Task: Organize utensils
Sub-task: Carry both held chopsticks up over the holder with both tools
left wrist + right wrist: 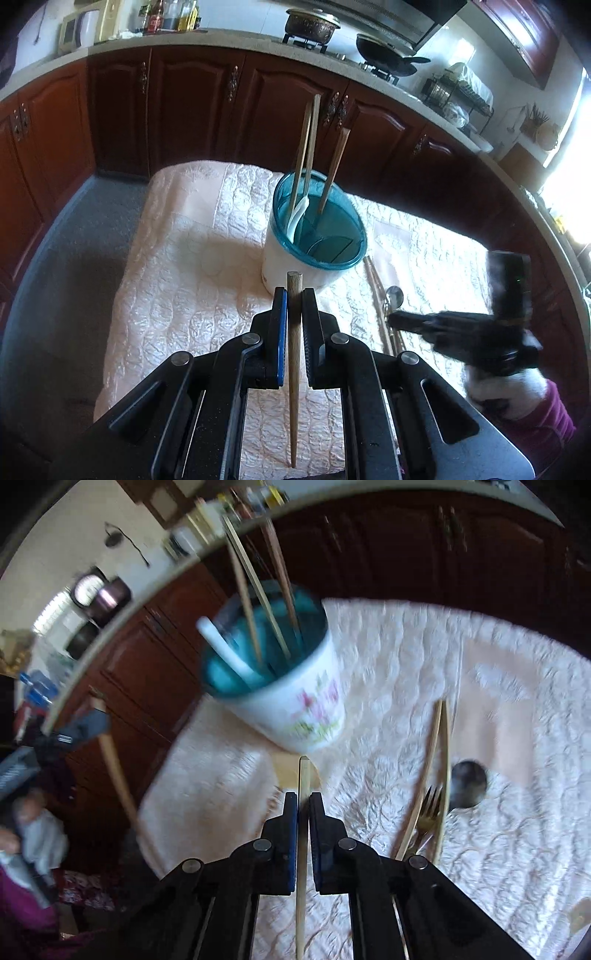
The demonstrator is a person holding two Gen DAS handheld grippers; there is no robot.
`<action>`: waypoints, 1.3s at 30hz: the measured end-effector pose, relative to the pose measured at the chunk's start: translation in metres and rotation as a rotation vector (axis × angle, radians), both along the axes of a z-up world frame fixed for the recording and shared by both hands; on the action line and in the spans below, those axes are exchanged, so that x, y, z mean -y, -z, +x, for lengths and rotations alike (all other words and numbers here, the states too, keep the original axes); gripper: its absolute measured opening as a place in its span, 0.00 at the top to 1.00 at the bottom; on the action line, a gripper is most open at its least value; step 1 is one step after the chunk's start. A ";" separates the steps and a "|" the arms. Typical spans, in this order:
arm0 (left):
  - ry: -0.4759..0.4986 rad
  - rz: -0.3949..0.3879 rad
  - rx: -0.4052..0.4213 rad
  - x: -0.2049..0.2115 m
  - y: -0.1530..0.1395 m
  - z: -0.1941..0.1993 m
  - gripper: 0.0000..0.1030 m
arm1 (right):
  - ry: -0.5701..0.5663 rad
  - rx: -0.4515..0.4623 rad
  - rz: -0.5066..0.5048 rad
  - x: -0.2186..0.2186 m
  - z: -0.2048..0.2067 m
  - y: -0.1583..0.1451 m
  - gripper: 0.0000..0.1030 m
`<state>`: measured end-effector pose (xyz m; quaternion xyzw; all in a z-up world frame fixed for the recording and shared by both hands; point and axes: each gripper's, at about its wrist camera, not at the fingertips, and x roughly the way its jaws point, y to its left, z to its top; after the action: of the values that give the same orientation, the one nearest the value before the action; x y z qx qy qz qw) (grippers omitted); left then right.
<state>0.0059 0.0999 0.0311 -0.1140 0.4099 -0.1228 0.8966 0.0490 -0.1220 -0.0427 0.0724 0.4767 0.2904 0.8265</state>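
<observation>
Left gripper (294, 299) clamped on a brown round wooden chopstick (294, 369), upright between the pads. Right gripper (303, 801) pinched on a pale thin wooden chopstick (303, 830). Only in the right wrist view: gold metal fork (428, 816) on the white quilted desk cover (498, 849), pink flower print on the holder. Beyond both grippers, white teal-rimmed utensil holder (314, 243) with chopsticks inside.

Beyond the hand-held gripper, dark wooden cabinets (192, 110) are seen under a pale countertop (221, 38), where a pot (312, 24) and bottles (170, 14) are set.
</observation>
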 end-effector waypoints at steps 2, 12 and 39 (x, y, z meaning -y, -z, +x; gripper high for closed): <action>0.006 -0.004 0.009 0.001 -0.007 -0.001 0.94 | 0.003 0.034 0.015 0.009 -0.007 -0.015 0.95; 0.008 -0.011 0.082 -0.003 -0.045 -0.006 0.94 | 0.002 0.140 0.099 0.024 -0.022 -0.071 0.95; -0.065 -0.015 0.274 -0.014 -0.138 0.049 0.94 | 0.081 0.424 0.070 -0.013 0.060 -0.199 0.95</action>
<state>0.0551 0.1137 0.1688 -0.1163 0.2787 -0.1110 0.9468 0.1094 -0.1093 0.1564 0.0574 0.2786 0.2819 0.9163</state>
